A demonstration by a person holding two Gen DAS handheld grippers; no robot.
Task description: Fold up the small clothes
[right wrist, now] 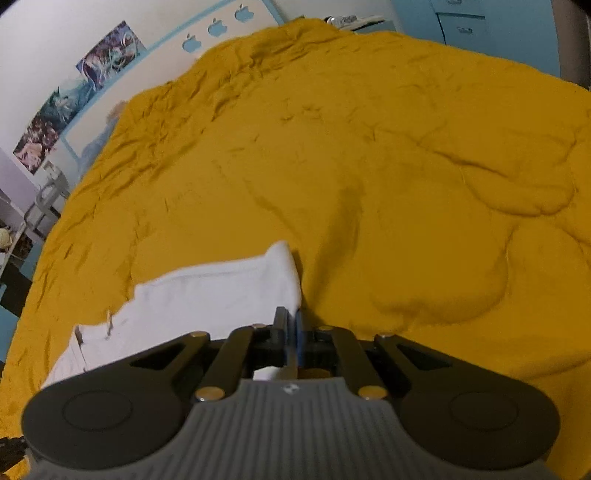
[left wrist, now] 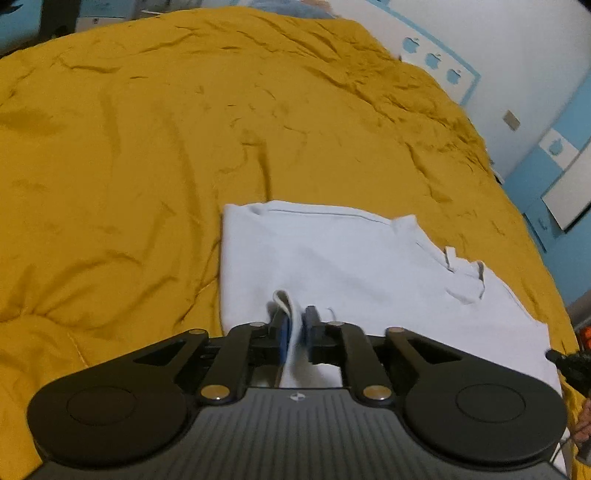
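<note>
A small white garment [left wrist: 332, 258] lies partly folded on a mustard-yellow bedspread [left wrist: 147, 147]. My left gripper [left wrist: 295, 325] is shut on a pinched fold of the garment's near edge, with white cloth standing up between the blue pads. In the right wrist view the same garment [right wrist: 207, 295] lies to the lower left on the bedspread [right wrist: 369, 184]. My right gripper [right wrist: 291, 332] is shut on the garment's near right corner, with cloth showing under the fingers. A small tag [left wrist: 450, 254] sticks up near the garment's neckline.
The bedspread is wrinkled and bulges in soft ridges at the right [right wrist: 517, 192]. A white and blue wall with apple shapes [left wrist: 432, 59] borders the bed. Posters [right wrist: 74, 96] hang on the wall, and blue drawers [right wrist: 461, 22] stand beyond the far edge.
</note>
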